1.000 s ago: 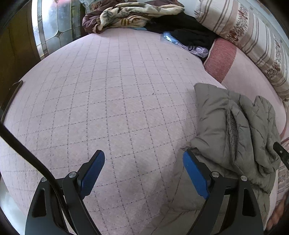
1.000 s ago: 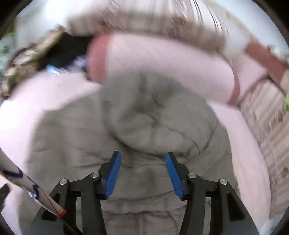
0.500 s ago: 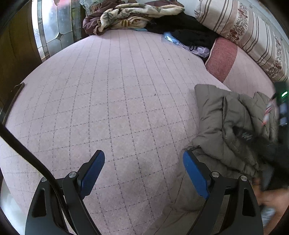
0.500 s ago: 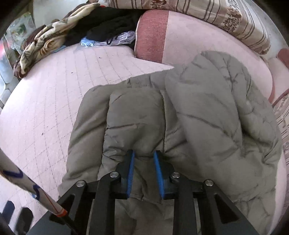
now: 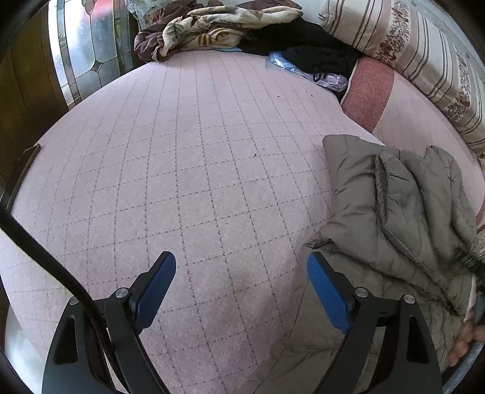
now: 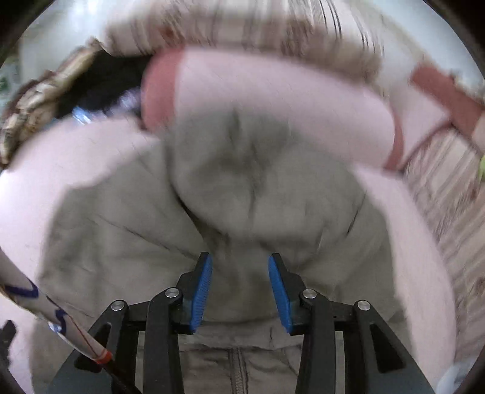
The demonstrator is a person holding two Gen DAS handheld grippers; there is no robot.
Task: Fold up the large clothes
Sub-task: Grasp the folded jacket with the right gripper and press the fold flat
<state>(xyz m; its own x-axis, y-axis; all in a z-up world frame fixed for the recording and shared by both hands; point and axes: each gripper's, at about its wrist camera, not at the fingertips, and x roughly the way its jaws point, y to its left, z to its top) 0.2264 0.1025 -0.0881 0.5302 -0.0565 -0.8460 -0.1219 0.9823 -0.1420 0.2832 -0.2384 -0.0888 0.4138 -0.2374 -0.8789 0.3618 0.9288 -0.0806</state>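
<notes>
While the left gripper [image 5: 241, 291] hangs over the pink quilted bedcover [image 5: 188, 169] with its blue pads spread wide and nothing between them, its right finger sits just beside the hem of the grey padded jacket [image 5: 400, 212]. That jacket lies bunched on the right part of the bed, partly folded over itself, near a pink and red bolster [image 5: 391, 100] and a striped pillow [image 5: 424, 51] along the far edge. At the head of the bed lies a leaf-print blanket [image 5: 218, 27] next to dark clothing [image 5: 315, 51] (a clear plastic bag [image 5: 306, 71] sits at its edge). At the lower right corner a hand [image 5: 466, 339] touches the jacket. In the blurred right wrist view the right gripper [image 6: 240, 291] points down at the jacket's collar [image 6: 242, 194]; its jaws have just been opening, and they stand partly apart with grey fabric between the pads, not pinched
</notes>
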